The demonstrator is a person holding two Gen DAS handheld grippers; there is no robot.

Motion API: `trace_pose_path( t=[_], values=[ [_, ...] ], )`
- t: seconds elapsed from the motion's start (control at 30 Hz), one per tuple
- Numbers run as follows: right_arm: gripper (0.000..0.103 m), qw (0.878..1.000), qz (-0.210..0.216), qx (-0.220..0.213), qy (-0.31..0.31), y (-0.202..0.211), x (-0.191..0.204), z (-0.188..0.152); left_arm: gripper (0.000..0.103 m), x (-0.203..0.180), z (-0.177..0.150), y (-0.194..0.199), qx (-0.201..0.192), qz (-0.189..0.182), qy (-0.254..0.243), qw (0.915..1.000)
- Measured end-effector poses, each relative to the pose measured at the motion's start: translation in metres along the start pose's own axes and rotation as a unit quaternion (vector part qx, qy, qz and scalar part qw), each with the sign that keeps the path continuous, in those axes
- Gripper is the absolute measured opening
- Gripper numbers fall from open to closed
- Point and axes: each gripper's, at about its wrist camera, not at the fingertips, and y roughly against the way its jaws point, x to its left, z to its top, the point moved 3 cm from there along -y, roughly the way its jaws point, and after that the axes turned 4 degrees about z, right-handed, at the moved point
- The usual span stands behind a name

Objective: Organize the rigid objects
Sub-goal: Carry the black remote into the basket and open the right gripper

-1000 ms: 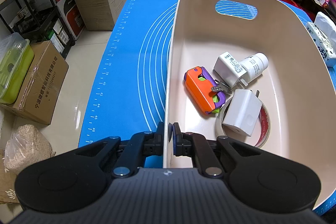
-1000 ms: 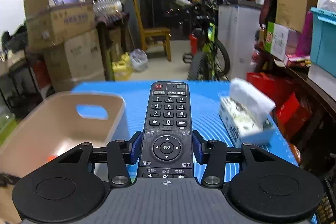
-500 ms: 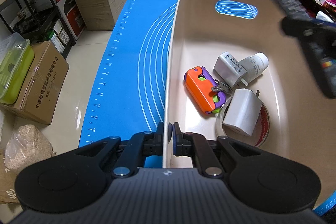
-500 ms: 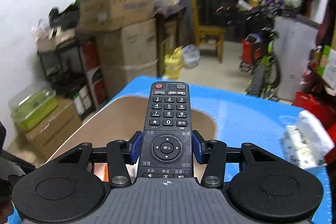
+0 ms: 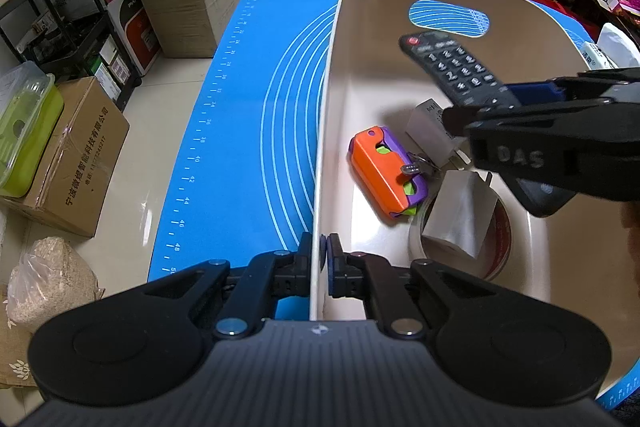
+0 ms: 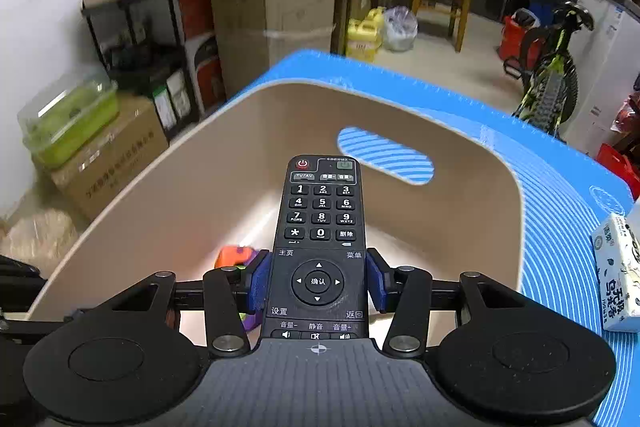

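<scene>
The black remote control lies lengthwise between the right gripper's two blue-padded fingers, its lower half clamped at the sides and its number end sticking out forward over the open beige bin. In the left wrist view the same remote hangs tilted above the bin's inside, over the things at the bottom, without touching them.

On the remote a red power button sits at the top, beside a key marked TV/AV; below come digits 1 to 9, a star and 0, then Chinese labels such as 主页, 菜单, 确认, 设置, 返回 and 静音. The side of the right gripper reads "DAS" in the left wrist view. A tissue pack with Chinese print lies on the blue mat covering the counter, right of the bin. The mat carries a ruler scale along its edge, with numbers such as 40, 42 and 44.

The left gripper's fingers are pinched together on the bin's near wall, one outside, one inside. At the bin's bottom lie an orange and purple toy, a white charger on a tape roll, and another white adapter, partly hidden by the right gripper.
</scene>
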Motion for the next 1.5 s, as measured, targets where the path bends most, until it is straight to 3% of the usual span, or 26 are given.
trace_pose_path(
  t=[0.8, 0.9, 1.2, 1.27, 1.5],
  values=[
    [0.054, 0.995, -0.017, 0.095, 0.006, -0.029, -0.005, -0.007, 0.008, 0.000, 0.000, 0.000, 0.000, 0.000, 0.000, 1.0000],
    [0.062, 0.994, -0.020, 0.105, 0.007, -0.033, -0.005, -0.008, 0.008, 0.000, 0.000, 0.000, 0.000, 0.000, 0.000, 1.0000],
    [0.074, 0.996, -0.011, 0.091, -0.005, -0.023, -0.007, -0.007, 0.009, 0.000, 0.000, 0.000, 0.000, 0.000, 0.000, 1.0000],
    [0.079, 0.997, -0.005, 0.079, 0.001, -0.014, -0.010, -0.007, 0.009, 0.000, 0.001, 0.000, 0.000, -0.001, 0.001, 1.0000],
    [0.079, 1.000, 0.009, 0.020, 0.019, 0.030, -0.014, -0.003, 0.009, -0.001, 0.000, -0.002, 0.000, -0.001, 0.002, 1.0000]
  ],
)
